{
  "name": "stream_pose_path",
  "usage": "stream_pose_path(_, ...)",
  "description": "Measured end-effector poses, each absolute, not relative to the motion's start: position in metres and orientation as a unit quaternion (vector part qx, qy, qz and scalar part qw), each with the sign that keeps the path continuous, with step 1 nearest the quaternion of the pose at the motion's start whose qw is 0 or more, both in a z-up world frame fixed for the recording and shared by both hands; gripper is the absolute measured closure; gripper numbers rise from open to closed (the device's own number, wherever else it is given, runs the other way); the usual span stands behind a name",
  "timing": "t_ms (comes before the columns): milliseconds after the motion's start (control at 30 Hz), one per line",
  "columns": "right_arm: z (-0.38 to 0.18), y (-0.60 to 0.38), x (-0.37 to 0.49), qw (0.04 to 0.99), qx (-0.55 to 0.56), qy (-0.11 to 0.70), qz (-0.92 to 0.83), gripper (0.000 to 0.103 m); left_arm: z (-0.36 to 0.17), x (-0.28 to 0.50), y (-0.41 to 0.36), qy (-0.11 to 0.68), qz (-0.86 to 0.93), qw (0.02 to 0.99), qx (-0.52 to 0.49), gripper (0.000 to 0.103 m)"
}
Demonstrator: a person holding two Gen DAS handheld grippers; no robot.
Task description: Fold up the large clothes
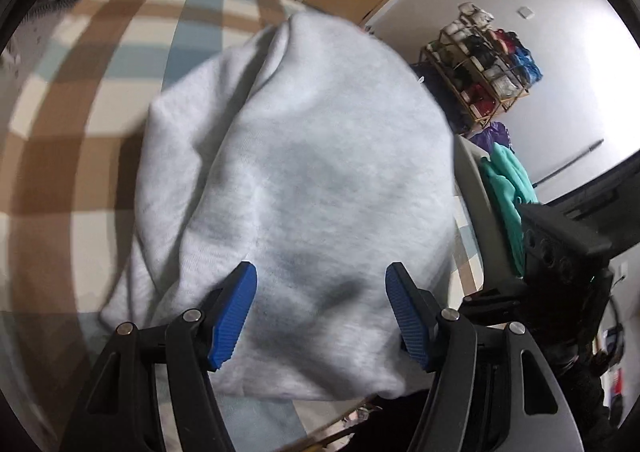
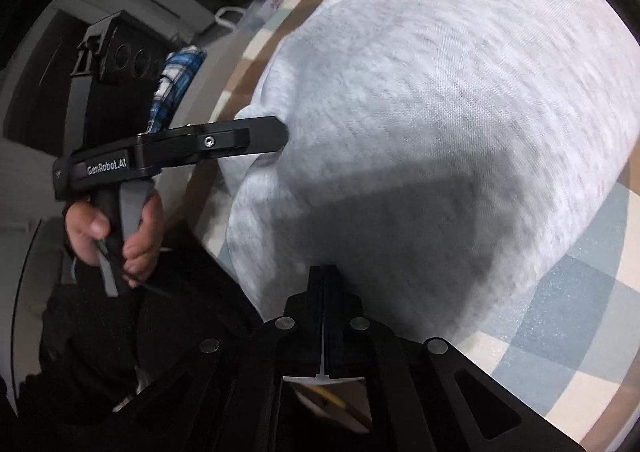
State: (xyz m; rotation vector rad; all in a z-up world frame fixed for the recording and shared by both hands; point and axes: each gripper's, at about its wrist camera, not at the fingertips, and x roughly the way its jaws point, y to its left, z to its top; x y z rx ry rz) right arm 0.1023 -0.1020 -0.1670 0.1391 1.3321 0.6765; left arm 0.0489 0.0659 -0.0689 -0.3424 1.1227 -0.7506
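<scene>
A checked cover (image 1: 92, 124) lies beneath, a wooden rack (image 1: 478, 68) of what look like bags stands by the wall, teal cloth (image 1: 506, 180) nearby.

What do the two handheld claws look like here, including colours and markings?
Left claw: black linkage arms with silver rivets, ribbed blue pads. From the right camera, its black body reads "GenRobot.AI" in white, above a grey trigger. Right claw: black arms and rivets.

Sweatshirt (image 1: 304, 180): showing pale heather grey, plain.
Bed cover (image 1: 80, 112): displaying check of cream, tan-brown, pale blue.
Left gripper (image 1: 320, 316): wearing black frame, ribbed blue pads (image 1: 234, 320).
Right gripper (image 2: 323, 292): showing black throughout.
Teal garment (image 1: 506, 188): lying plain.
Plaid cloth (image 2: 174, 84): showing blue, white, dark check.
</scene>
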Motion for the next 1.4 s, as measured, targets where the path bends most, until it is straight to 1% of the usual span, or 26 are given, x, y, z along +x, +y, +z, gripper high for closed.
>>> stream_pose_path(67,-0.163,-0.102,0.091,0.756,0.049,0.58,0.3,0.103,-0.043,0.047,0.059,0.486,-0.372,0.777,-0.143,0.041)
stream_pose_path(133,-0.16,-0.104,0.08,0.776,0.059,0.556,0.291,0.103,-0.018,0.054,0.047,0.46,-0.379,0.794,-0.122,0.039)
stream_pose_path(167,-0.16,-0.108,0.078,0.782,0.074,0.546,0.29,0.103,-0.012,0.06,0.038,0.457,-0.376,0.799,-0.108,0.032)
stream_pose_path(200,-0.163,-0.114,0.076,0.786,0.094,0.538,0.29,0.103,-0.009,0.072,0.025,0.46,-0.372,0.802,-0.087,0.028)
stream_pose_path(300,-0.176,-0.133,0.069,0.781,0.173,0.517,0.305,0.103,-0.032,0.11,-0.011,0.515,-0.339,0.786,-0.041,0.028)
stream_pose_path(367,-0.188,-0.148,0.069,0.763,0.239,0.507,0.321,0.103,-0.071,0.134,-0.022,0.573,-0.317,0.755,-0.032,0.028)
stream_pose_path(400,-0.192,-0.153,0.069,0.756,0.259,0.504,0.327,0.103,-0.083,0.14,-0.02,0.58,-0.32,0.748,-0.046,0.028)
stream_pose_path(467,-0.189,-0.159,0.069,0.754,0.271,0.497,0.333,0.103,-0.084,0.141,-0.019,0.57,-0.321,0.755,-0.044,0.025)
stream_pose_path(600,-0.171,-0.159,0.059,0.778,0.25,0.47,0.334,0.1,-0.065,0.141,-0.015,0.585,-0.304,0.751,-0.031,0.025)
stream_pose_path(633,-0.166,-0.16,0.057,0.786,0.252,0.455,0.334,0.092,-0.054,0.142,-0.008,0.578,-0.302,0.758,-0.027,0.025)
stream_pose_path(667,-0.159,-0.161,0.054,0.796,0.26,0.435,0.33,0.087,-0.047,0.143,-0.002,0.566,-0.291,0.771,-0.019,0.025)
stream_pose_path(700,-0.153,-0.168,0.051,0.806,0.273,0.415,0.322,0.072,-0.043,0.146,0.008,0.552,-0.264,0.791,-0.004,0.023)
stream_pose_path(733,-0.15,-0.174,0.049,0.815,0.285,0.397,0.312,0.053,-0.043,0.151,0.018,0.543,-0.225,0.809,0.018,0.02)
stream_pose_path(767,-0.145,-0.187,0.044,0.826,0.302,0.375,0.293,0.048,-0.049,0.156,0.025,0.547,-0.205,0.811,0.027,0.018)
stream_pose_path(800,-0.143,-0.19,0.042,0.834,0.312,0.361,0.277,0.046,-0.062,0.162,0.033,0.563,-0.193,0.803,0.022,0.018)
stream_pose_path(867,-0.142,-0.205,0.036,0.844,0.331,0.342,0.245,0.045,-0.084,0.168,0.039,0.597,-0.204,0.775,-0.012,0.018)
stream_pose_path(933,-0.143,-0.218,0.033,0.848,0.349,0.338,0.212,0.04,-0.106,0.171,0.042,0.62,-0.224,0.75,-0.064,0.018)
stream_pose_path(1067,-0.159,-0.227,0.04,0.832,0.365,0.382,0.167,0.039,-0.117,0.168,0.044,0.621,-0.278,0.721,-0.131,0.018)
stream_pose_path(1200,-0.173,-0.23,0.052,0.81,0.374,0.422,0.164,0.039,-0.119,0.156,0.032,0.62,-0.315,0.709,-0.118,0.018)
stream_pose_path(1233,-0.175,-0.229,0.054,0.804,0.376,0.428,0.172,0.043,-0.121,0.151,0.028,0.622,-0.322,0.705,-0.113,0.018)
stream_pose_path(1300,-0.177,-0.226,0.061,0.798,0.366,0.445,0.178,0.056,-0.12,0.148,0.024,0.621,-0.331,0.701,-0.112,0.018)
stream_pose_path(1400,-0.166,-0.226,0.065,0.821,0.327,0.438,0.167,0.059,-0.12,0.129,0.014,0.614,-0.352,0.697,-0.111,0.018)
